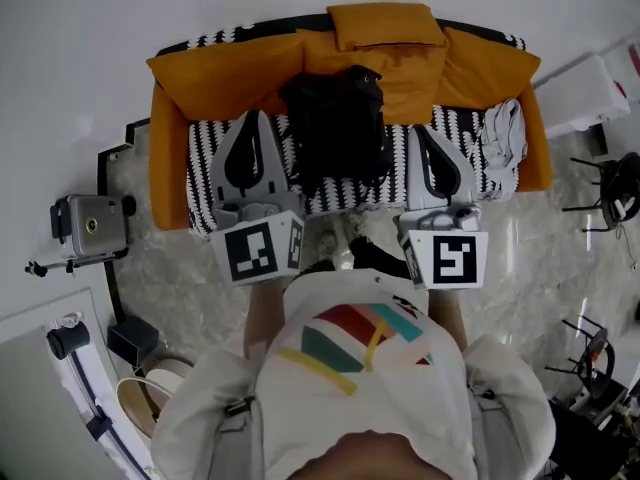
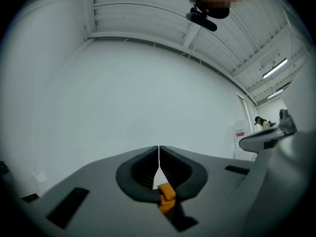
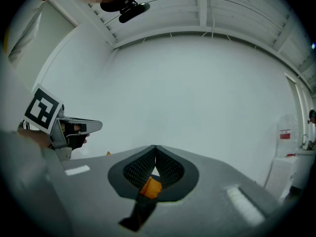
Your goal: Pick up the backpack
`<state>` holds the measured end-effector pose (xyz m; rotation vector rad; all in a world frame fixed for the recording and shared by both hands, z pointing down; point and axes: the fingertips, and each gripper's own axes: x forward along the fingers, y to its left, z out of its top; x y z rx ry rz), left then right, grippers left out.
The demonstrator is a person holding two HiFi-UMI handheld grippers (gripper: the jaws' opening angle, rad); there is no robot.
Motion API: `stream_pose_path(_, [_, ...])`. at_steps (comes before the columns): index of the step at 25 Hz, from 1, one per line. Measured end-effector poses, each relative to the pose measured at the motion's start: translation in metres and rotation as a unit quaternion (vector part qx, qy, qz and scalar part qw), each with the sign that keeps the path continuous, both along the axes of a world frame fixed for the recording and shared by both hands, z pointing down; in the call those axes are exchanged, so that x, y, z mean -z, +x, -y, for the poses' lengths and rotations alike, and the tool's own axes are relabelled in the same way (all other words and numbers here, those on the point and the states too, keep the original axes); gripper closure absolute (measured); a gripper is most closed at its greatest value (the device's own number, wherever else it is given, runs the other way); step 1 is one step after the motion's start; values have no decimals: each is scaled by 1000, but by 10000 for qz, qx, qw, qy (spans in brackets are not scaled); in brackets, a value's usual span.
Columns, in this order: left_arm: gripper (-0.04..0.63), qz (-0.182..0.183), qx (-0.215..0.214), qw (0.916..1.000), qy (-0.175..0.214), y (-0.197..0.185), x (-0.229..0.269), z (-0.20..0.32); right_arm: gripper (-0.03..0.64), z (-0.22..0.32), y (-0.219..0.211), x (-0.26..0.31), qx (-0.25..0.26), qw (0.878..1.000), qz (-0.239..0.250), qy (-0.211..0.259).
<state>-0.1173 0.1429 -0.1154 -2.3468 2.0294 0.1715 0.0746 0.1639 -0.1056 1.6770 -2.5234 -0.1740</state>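
Closest to me is my own white shirt (image 1: 365, 368) with its coloured stripes. Just past it I hold my left gripper (image 1: 257, 118) and my right gripper (image 1: 419, 131) side by side, pointing away from me. Each one's black-and-white marker cube (image 1: 262, 251) is turned up toward my head.

Both sets of fingers (image 2: 143, 169) are shut. In the left gripper view the two dark pads meet in a thin line with nothing between them. The right gripper view shows the same, pads touching and empty, with a small orange tab (image 3: 149, 186) sitting behind them.

Below the grippers is a pale marbled floor (image 1: 180, 278). A small grey box (image 1: 90, 226) on a stand is off to my left.

Beyond that is the sofa (image 1: 168, 178), with orange arms and a black-and-white patterned seat. The backpack (image 1: 338, 133) is black and sits in the middle of that seat, its top against the orange cushions (image 1: 385, 26) at the back. From my head it shows between my two grippers, the left one beside its left edge and the right one beside its right edge, and neither gripper holds it. A crumpled grey cloth (image 1: 503, 138) lies at the right end of the seat.

Farthest off, both gripper views look at a plain white wall (image 2: 148, 83).
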Motion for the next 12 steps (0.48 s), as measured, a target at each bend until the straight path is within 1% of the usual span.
stream_pose_path(4, [577, 106, 176, 9998, 14, 11, 1, 14, 612, 24, 6, -4, 223, 9997, 91, -47])
stream_pose_path(12, [577, 245, 417, 9988, 116, 45, 11, 58, 612, 83, 45, -11, 370, 9990, 256, 3])
